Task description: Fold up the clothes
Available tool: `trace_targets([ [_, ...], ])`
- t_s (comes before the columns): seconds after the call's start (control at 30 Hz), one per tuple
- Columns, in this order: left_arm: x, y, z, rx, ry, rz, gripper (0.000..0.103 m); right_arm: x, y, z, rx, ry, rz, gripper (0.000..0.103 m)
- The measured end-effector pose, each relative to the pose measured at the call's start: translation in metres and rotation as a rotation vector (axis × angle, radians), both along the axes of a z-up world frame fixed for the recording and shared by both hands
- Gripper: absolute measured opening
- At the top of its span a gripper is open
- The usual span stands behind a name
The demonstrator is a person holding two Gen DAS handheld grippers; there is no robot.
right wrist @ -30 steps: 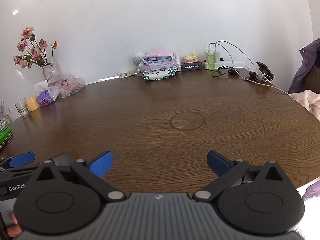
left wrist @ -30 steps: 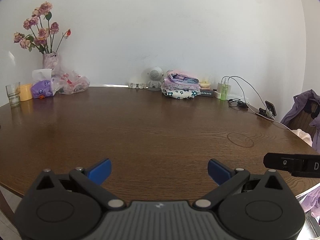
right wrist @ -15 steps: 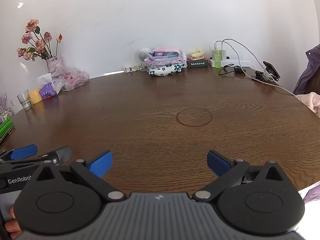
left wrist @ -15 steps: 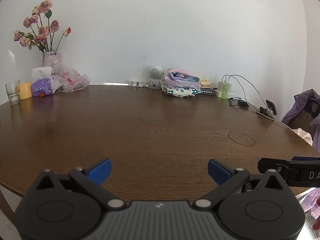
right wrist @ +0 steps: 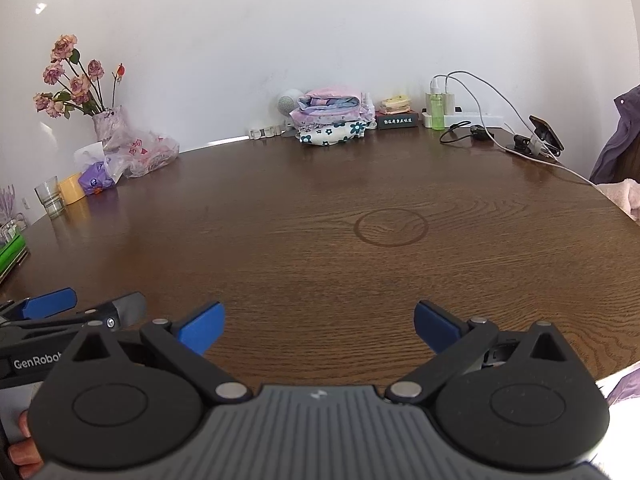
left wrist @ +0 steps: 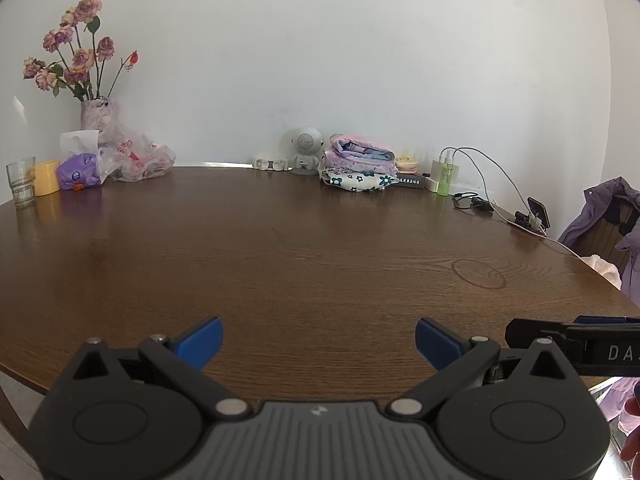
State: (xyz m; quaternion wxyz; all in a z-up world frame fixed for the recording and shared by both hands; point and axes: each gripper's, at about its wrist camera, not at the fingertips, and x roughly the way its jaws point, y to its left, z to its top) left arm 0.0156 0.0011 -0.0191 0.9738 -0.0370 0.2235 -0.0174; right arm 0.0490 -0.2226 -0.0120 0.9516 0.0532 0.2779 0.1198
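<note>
Left gripper (left wrist: 318, 340): blue fingers are spread wide, nothing is held; seen at lower centre, over the table's near edge.
Right gripper (right wrist: 318, 326): likewise spread apart and empty, at lower centre.
Folded clothes (left wrist: 360, 168): stacked at upper centre, at the far table edge by the wall.
Table (right wrist: 320, 256): brown wood, filling mid-frame.

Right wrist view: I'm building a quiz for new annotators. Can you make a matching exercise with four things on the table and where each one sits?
Things:
1. folded clothes stack
2. drinking glass
3. green bottle
4. ring mark

Places:
A. mid-table, on bare wood
B. far edge, centre, by the wall
C. left edge, beside the yellow cup
D. far right, next to the white power strip

Pairs: 1-B, 2-C, 3-D, 4-A
</note>
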Motion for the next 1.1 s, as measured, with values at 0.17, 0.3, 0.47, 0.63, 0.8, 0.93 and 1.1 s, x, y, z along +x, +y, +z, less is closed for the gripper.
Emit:
trace_targets([
  [0.17,-0.0003,-0.0013,-0.0002,0.002,0.001,-0.003,0.103,-0.0009,0.0003,-0.0009,0.001,0.002,0.004,0.103],
  [0.3,-0.0005,-0.002,-0.0007,0.003,0.001,0.002,0.103,-0.0005,0.0001,-0.001,0.001,0.004,0.004,0.103],
  [0.47,0.0001,-0.0014,-0.0014,-0.001,0.008,0.004,0.103,-0.0015,0.0011,-0.0026,0.002,0.006,0.011,0.103],
  [0.63,0.0003,-0.0019,-0.0023,0.002,0.012,0.008,0.103,-0.0009,0.0008,-0.004,0.005,0.014,0.013,0.103],
  [0.8,0.0001,-0.0025,-0.0027,0.004,0.014,0.011,0.103,-0.0012,0.0004,-0.0046,0.003,0.017,0.013,0.103],
  [0.93,-0.0007,-0.0019,-0.003,0.001,0.016,0.015,0.103,-0.0012,0.0006,-0.005,0.005,0.019,0.013,0.103],
  [1.1,-0.0005,-0.0039,-0.0034,0.012,0.017,0.014,0.103,-0.001,0.0007,-0.0052,0.009,0.021,0.013,0.103],
])
